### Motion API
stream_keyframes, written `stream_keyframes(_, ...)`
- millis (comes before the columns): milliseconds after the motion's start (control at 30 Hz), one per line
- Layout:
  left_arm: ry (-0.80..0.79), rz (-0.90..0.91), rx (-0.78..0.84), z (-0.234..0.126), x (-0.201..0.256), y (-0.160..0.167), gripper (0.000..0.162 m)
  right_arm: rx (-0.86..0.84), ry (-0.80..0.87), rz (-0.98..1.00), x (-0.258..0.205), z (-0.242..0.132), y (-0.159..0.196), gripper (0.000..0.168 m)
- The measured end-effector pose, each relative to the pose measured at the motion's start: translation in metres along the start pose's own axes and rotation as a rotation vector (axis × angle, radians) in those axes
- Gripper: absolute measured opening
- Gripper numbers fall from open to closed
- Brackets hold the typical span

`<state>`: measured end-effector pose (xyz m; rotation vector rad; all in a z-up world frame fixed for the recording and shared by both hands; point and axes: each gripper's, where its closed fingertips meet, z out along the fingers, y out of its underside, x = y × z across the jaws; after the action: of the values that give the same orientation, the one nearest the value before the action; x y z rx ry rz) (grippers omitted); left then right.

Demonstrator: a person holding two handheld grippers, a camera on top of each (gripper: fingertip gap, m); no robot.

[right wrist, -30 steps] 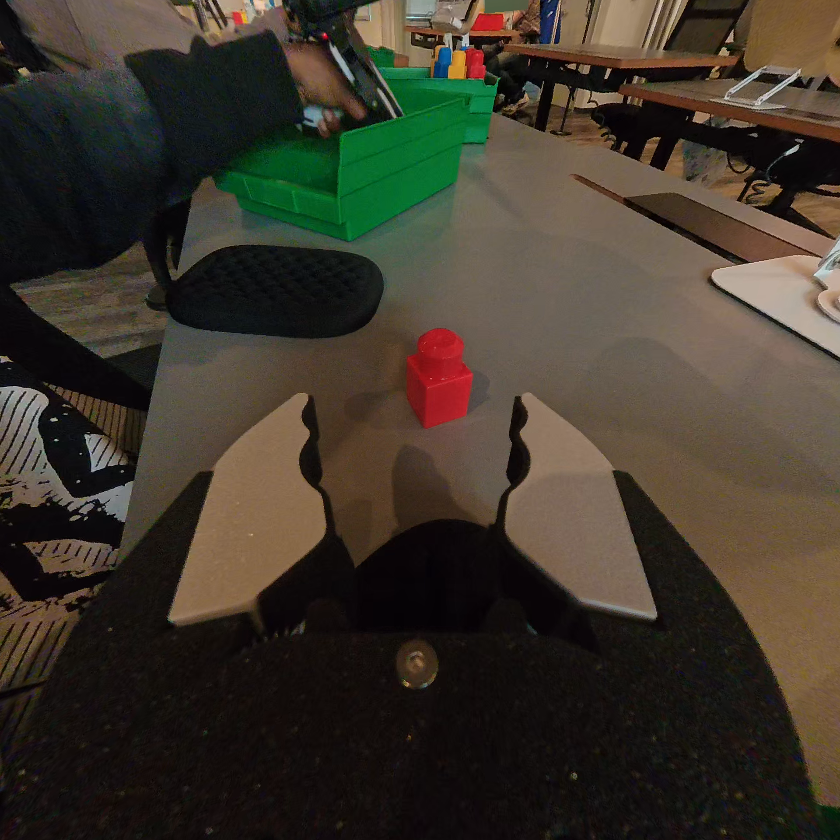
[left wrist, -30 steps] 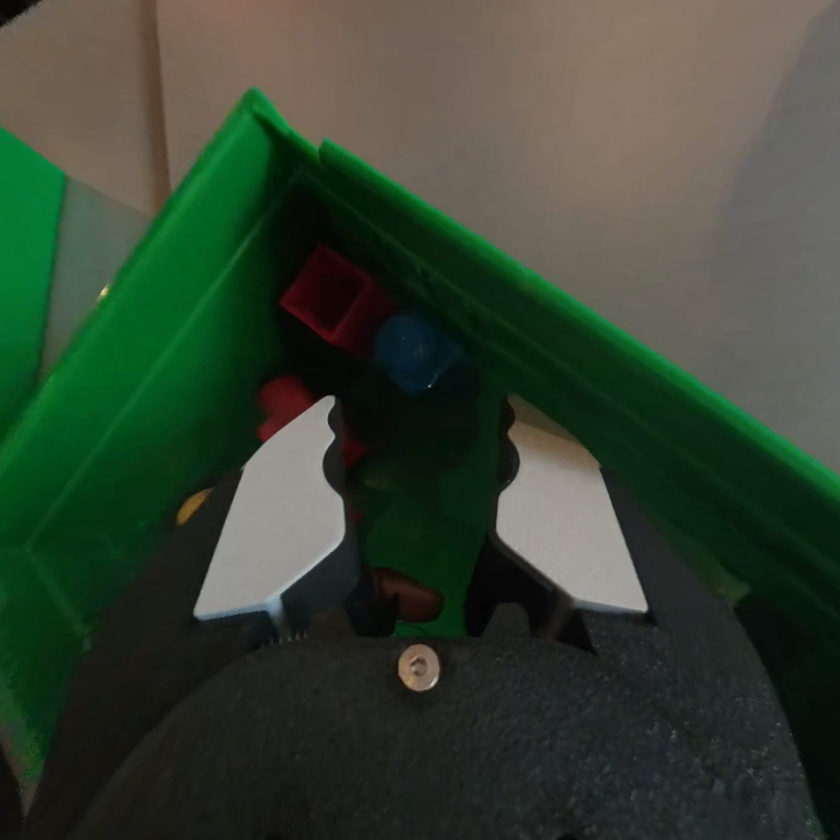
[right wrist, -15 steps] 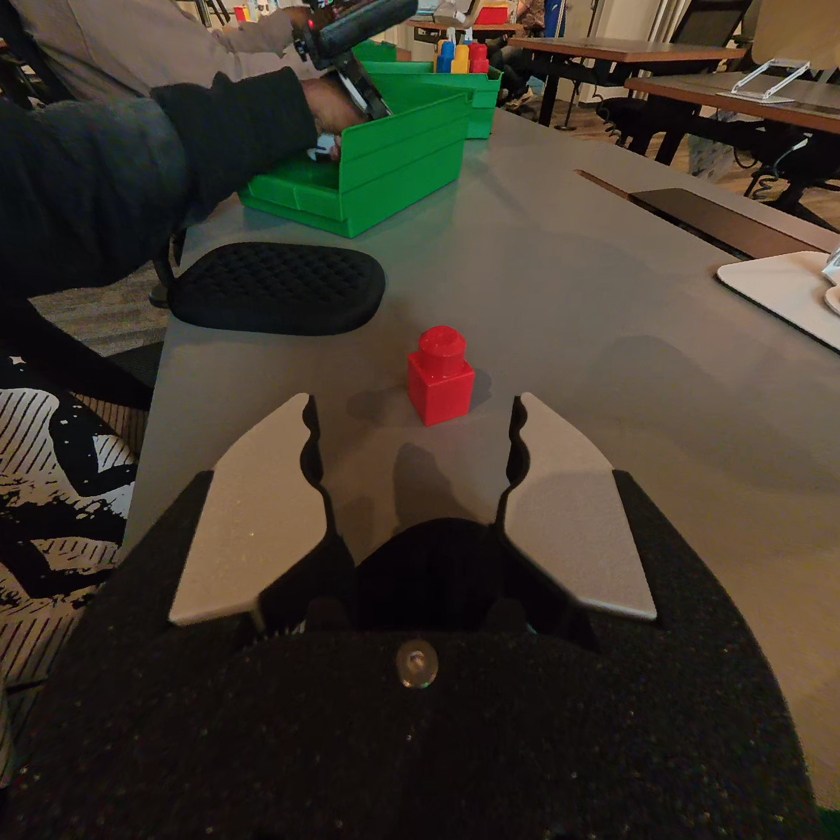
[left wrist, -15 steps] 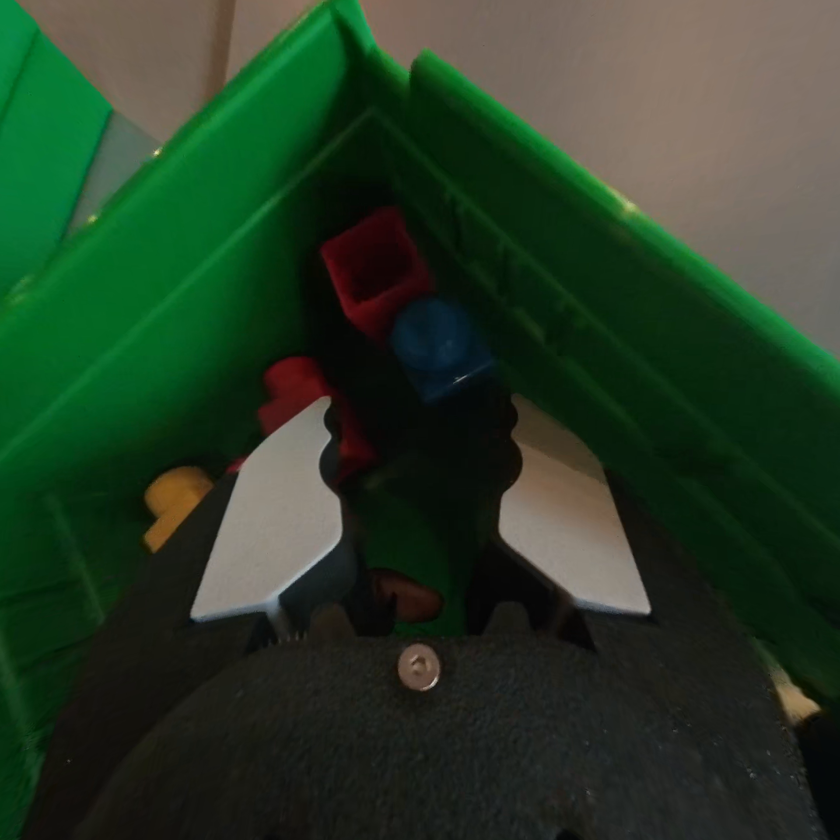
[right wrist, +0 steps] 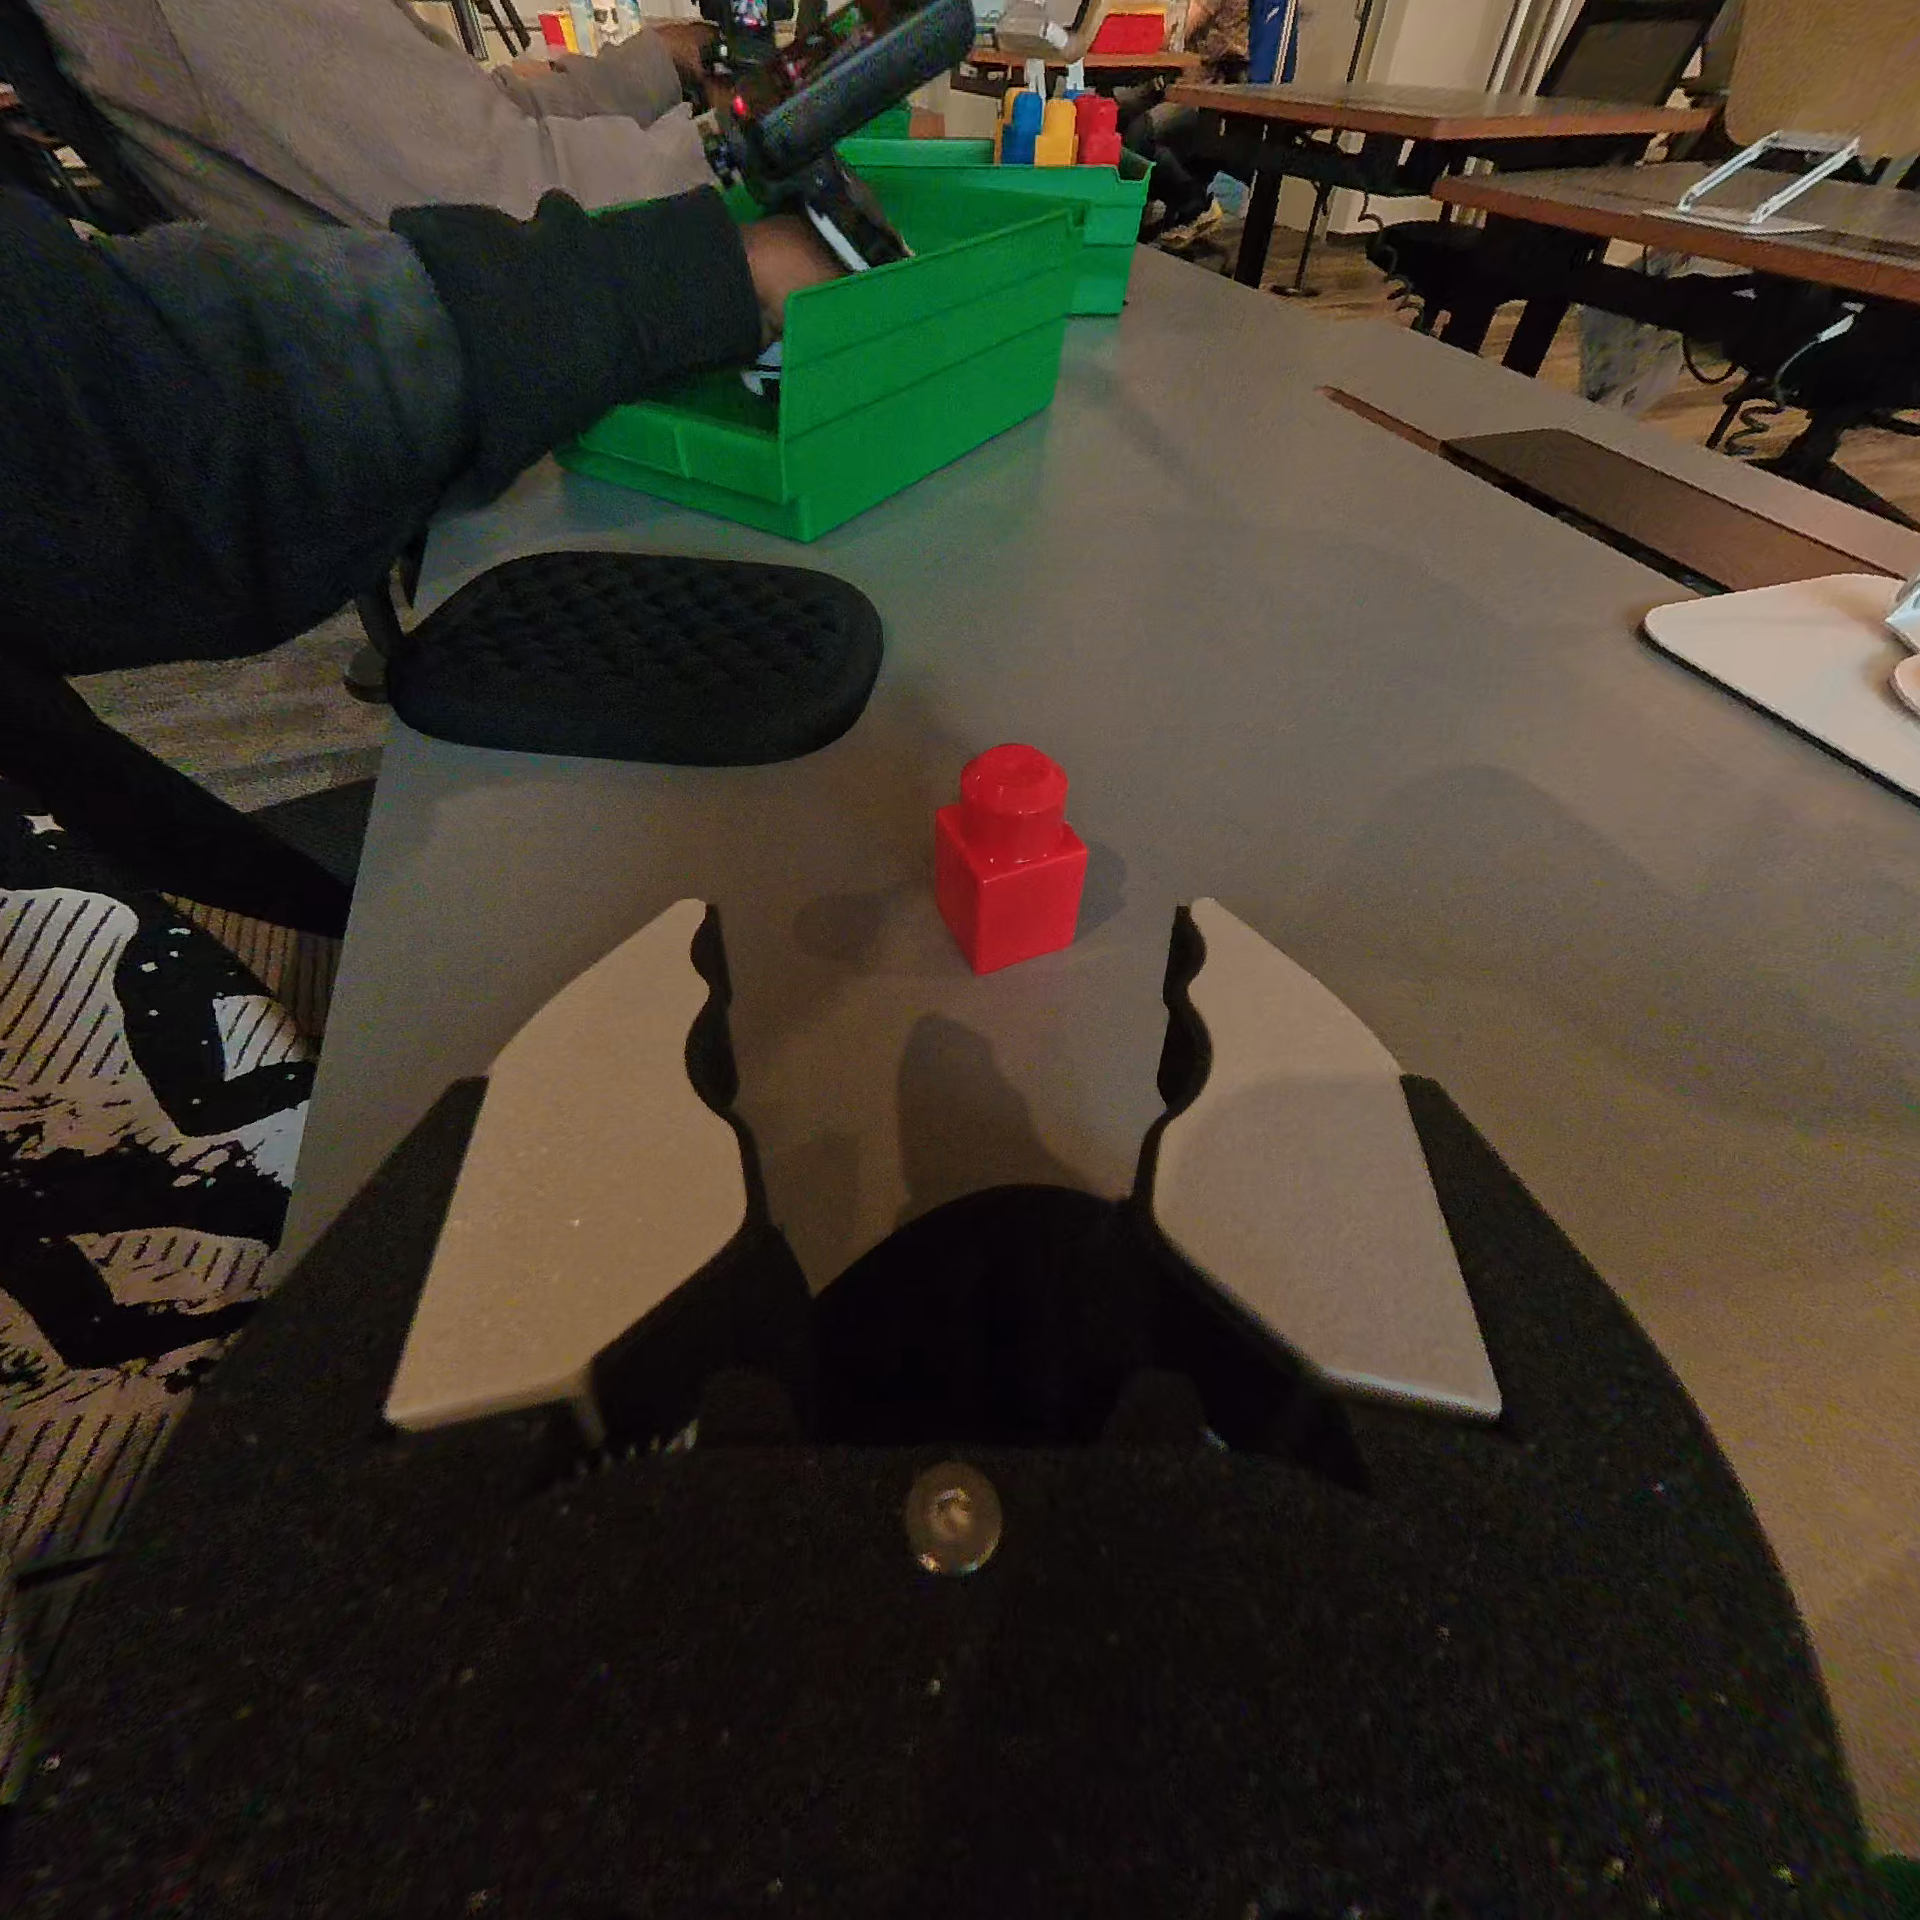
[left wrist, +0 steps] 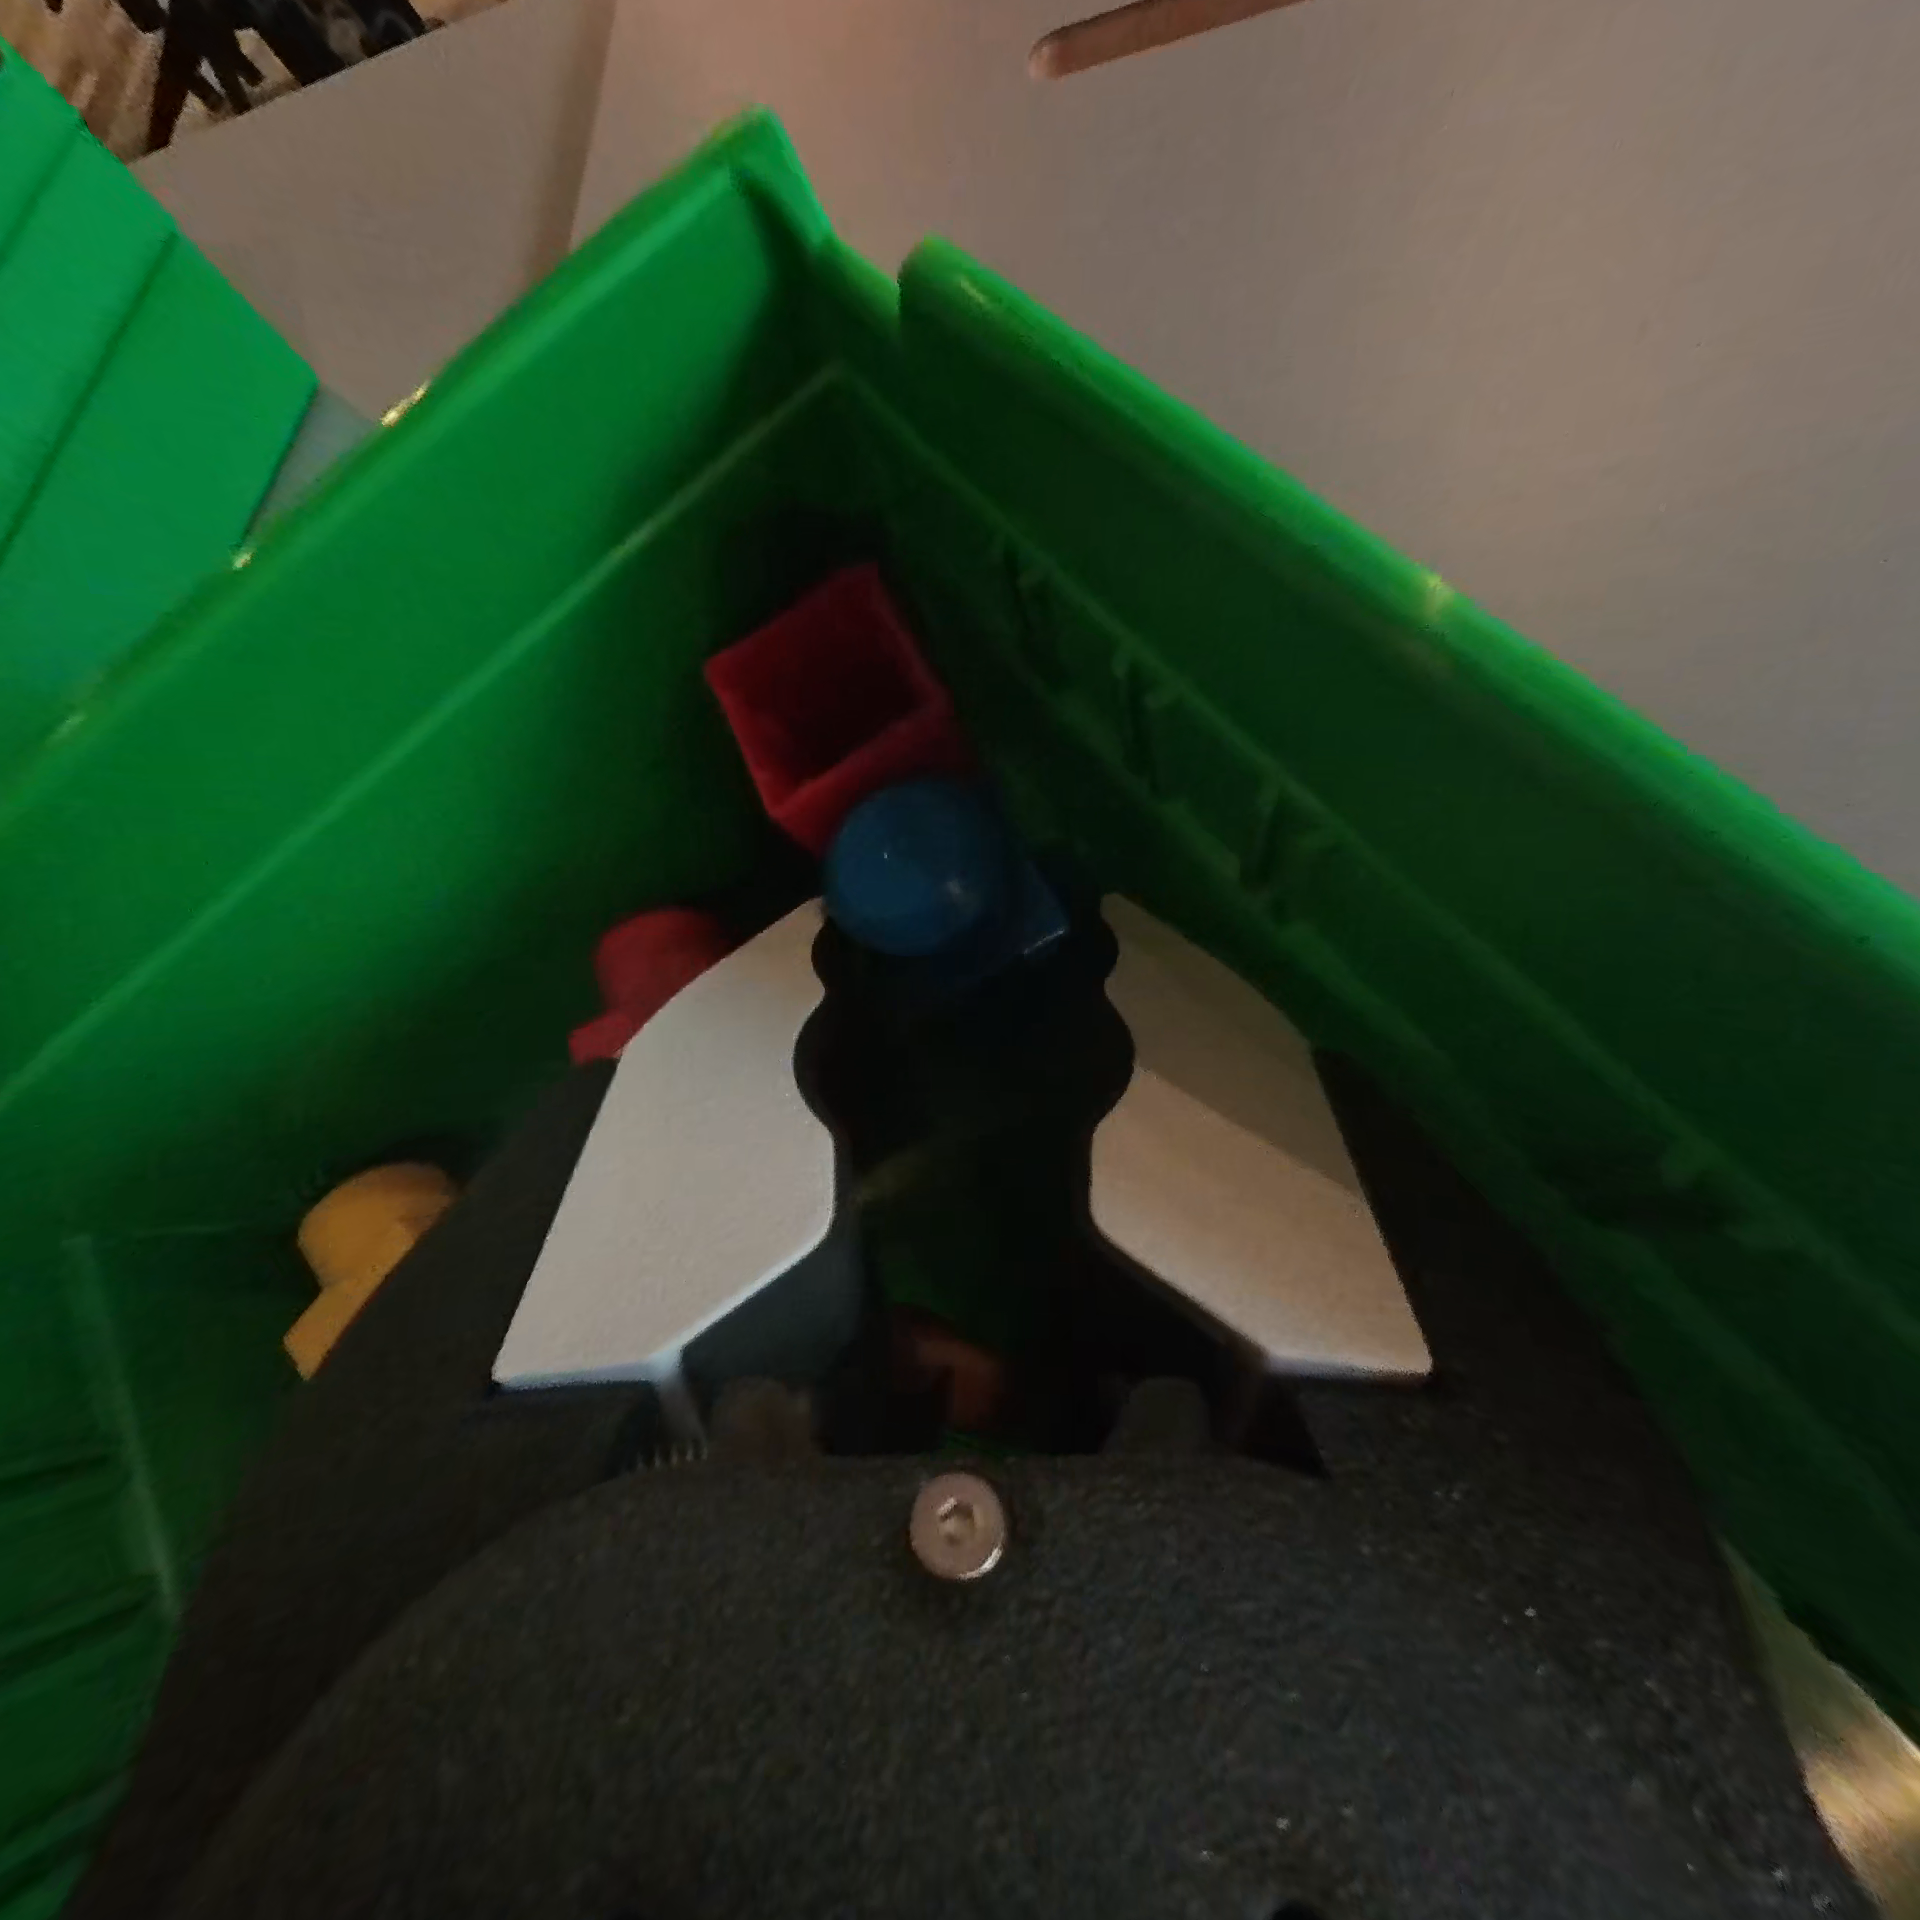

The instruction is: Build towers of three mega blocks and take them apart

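Note:
In the left wrist view my left gripper (left wrist: 961, 925) reaches into a green bin (left wrist: 520, 582). Its jaws stand apart with a blue block (left wrist: 914, 883) between the fingertips, close on both sides. A red block (left wrist: 831, 707) lies hollow side up just behind it. Another red block (left wrist: 644, 977) and a yellow block (left wrist: 364, 1257) lie to the left. In the right wrist view my right gripper (right wrist: 940, 914) is open and empty above the grey table (right wrist: 1351, 727). A single red block (right wrist: 1008, 862) stands upright just ahead of its tips. The left gripper (right wrist: 831, 208) shows far off in the green bin (right wrist: 914, 353).
A black textured pad (right wrist: 634, 665) lies on the table's left edge between the red block and the bin. A second green bin (right wrist: 1039, 177) behind the first holds upright coloured block stacks (right wrist: 1049, 125). A white mat (right wrist: 1787, 665) lies at the right edge.
My left gripper has pushed deeper into the bin toward the blue block and its jaws have narrowed around it. My right gripper and the red block on the table have barely moved.

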<state>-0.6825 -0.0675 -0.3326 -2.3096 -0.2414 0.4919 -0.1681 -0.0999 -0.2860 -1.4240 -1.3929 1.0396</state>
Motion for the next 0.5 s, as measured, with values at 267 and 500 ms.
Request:
stream_keyframes(267, 0.053, 0.004, 0.096, -0.040, -0.001, -0.012, 0.041, -0.003, 0.000, 0.005, 0.001, 0.000, 0.000, 0.081)
stream_keyframes(500, 0.174, 0.135, 0.275, -0.117, 0.045, -0.035, 0.041, -0.024, -0.003, 0.002, 0.000, 0.002, 0.003, 0.081)
